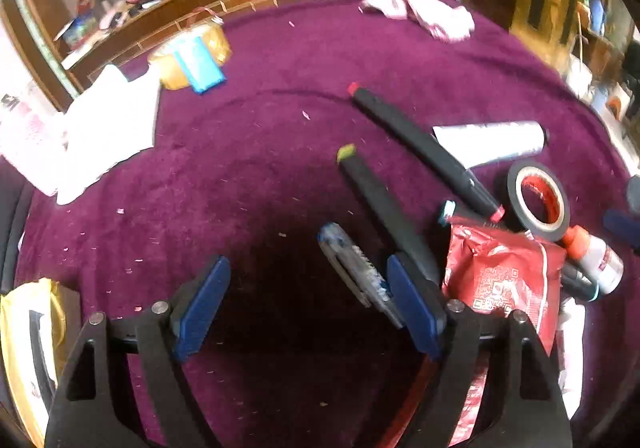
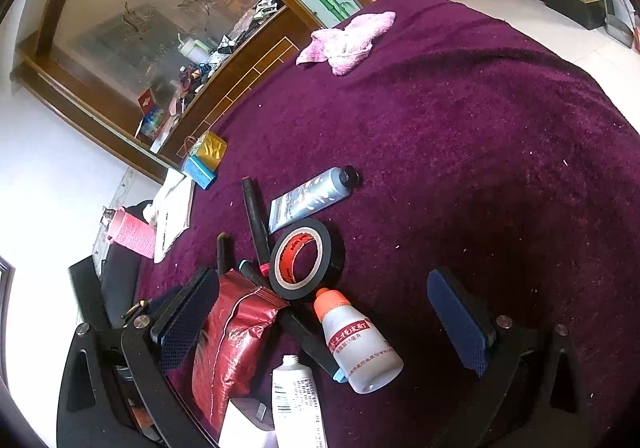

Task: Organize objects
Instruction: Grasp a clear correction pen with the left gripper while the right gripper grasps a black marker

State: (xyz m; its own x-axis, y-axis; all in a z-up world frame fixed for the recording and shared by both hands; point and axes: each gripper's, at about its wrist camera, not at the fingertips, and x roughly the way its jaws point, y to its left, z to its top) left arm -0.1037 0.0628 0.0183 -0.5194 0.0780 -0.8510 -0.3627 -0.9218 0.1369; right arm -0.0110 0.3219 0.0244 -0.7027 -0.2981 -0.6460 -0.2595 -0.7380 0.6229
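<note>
A cluster of small items lies on the purple tablecloth (image 1: 280, 96). My left gripper (image 1: 308, 308) hangs open above the cloth. A clear blue-tipped pen (image 1: 352, 272) lies just inside its right finger, untouched. Beyond it are a black marker with a yellow-green cap (image 1: 380, 204), a red-capped black marker (image 1: 424, 148), a silver tube (image 1: 492, 144), a black tape roll (image 1: 538, 200) and a red packet (image 1: 500, 280). My right gripper (image 2: 324, 320) is open over the red packet (image 2: 236, 344), a white bottle with an orange cap (image 2: 356, 340) and a white tube (image 2: 296, 400).
A pink cloth (image 2: 348, 40) lies at the far side of the table. A gold tin and a blue box (image 1: 196, 56) sit by the back left edge, next to white papers (image 1: 108, 128). A pink bottle (image 2: 132, 234) stands off the left edge.
</note>
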